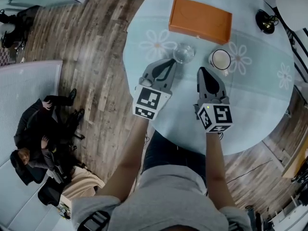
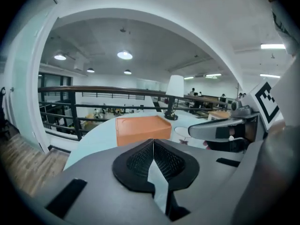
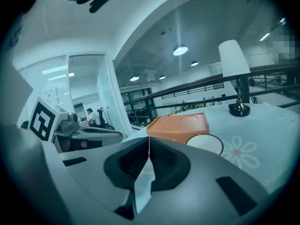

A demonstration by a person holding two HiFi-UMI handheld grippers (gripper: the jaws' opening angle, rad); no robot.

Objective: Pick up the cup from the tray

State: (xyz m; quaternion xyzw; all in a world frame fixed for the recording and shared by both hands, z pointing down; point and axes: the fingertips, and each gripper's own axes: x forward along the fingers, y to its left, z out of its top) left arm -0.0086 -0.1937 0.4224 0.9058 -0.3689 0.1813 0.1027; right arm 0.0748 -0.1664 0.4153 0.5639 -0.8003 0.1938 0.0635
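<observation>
Grippers closed and empty above the table, cup standing off the tray

You held your left gripper (image 1: pixel 171 61) and your right gripper (image 1: pixel 201 71) side by side over the round pale-blue table with white flower prints (image 1: pixel 250 105). In each gripper view the two black pads met along a thin seam, with nothing caught between them. The round white cup (image 1: pixel 220 59) stood on the table just beyond your right gripper's tip, near the front edge of the flat orange rectangular tray (image 1: pixel 199 18) and not on it. A clear drinking glass (image 1: pixel 184 53) stood just past your left gripper's tip, also on the table close to the tray's front edge. A black lamp base (image 1: pixel 264 20) sat well apart, at the table's far right.
</observation>
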